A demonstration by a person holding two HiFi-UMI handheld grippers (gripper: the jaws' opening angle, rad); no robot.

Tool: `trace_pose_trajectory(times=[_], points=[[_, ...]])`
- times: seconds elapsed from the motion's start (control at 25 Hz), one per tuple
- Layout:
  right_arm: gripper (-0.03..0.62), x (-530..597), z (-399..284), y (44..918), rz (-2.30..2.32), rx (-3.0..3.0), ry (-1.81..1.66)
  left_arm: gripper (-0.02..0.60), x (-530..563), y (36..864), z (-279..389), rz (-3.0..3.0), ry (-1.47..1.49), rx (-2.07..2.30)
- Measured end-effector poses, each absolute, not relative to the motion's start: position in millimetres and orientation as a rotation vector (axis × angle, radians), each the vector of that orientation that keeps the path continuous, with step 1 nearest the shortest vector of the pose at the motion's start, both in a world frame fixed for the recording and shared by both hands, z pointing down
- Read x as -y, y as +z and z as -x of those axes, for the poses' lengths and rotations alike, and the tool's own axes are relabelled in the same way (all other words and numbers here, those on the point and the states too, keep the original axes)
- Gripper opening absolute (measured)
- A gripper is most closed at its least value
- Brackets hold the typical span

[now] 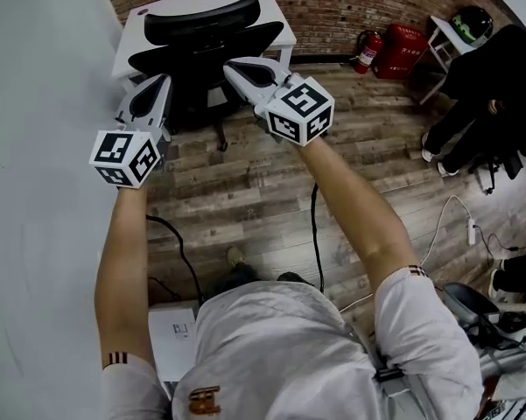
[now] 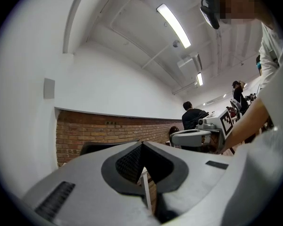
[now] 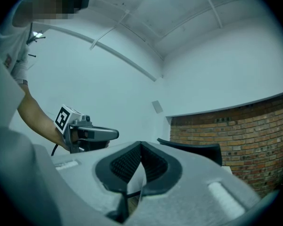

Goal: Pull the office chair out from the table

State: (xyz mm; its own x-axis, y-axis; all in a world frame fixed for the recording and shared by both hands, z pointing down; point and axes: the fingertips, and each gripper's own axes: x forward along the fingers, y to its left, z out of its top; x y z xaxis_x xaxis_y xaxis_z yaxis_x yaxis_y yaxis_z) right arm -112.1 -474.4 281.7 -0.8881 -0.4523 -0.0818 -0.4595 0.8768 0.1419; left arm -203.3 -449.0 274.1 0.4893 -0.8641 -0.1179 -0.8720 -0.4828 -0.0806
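The office chair (image 1: 201, 42) is black, and the bench (image 1: 129, 44) behind it is white. The left tongs (image 1: 164, 79) and right tongs (image 1: 230, 66) are pale grey with black ribbed pads, and each carries a white marker cube (image 1: 125, 157) printed with black squares. The floor (image 1: 376, 147) is grey-brown wood planking, the wall (image 1: 333, 7) red brick, the fire extinguisher (image 1: 368, 51) red.

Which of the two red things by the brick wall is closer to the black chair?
The slim fire extinguisher with the black hose. It stands between the black chair and the bigger red box beside it.
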Motion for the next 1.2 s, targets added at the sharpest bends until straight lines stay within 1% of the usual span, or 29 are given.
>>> trace_pose_trajectory(times=[0.2,0.44,0.68,0.88,0.92,1.04,1.2], points=[[0.002,513,133,286,0.771,-2.993,0.252,0.0,487,276,230,2.607,0.105,-1.494],[0.002,550,142,295,0.828,-2.996,0.247,0.0,526,284,253,2.614,0.074,-1.482],[0.003,589,132,303,0.886,-3.005,0.262,0.002,561,290,259,2.611,0.037,-1.481],[0.005,627,121,308,0.911,-3.03,0.305,0.014,591,301,260,2.587,-0.06,-1.492],[0.033,634,118,310,0.913,-3.043,0.317,0.017,597,305,260,2.584,-0.087,-1.498],[0.063,652,110,322,0.916,-3.092,0.359,0.031,612,320,266,2.568,-0.169,-1.536],[0.109,671,99,341,0.905,-3.177,0.437,0.095,629,336,277,2.53,-0.275,-1.595]])
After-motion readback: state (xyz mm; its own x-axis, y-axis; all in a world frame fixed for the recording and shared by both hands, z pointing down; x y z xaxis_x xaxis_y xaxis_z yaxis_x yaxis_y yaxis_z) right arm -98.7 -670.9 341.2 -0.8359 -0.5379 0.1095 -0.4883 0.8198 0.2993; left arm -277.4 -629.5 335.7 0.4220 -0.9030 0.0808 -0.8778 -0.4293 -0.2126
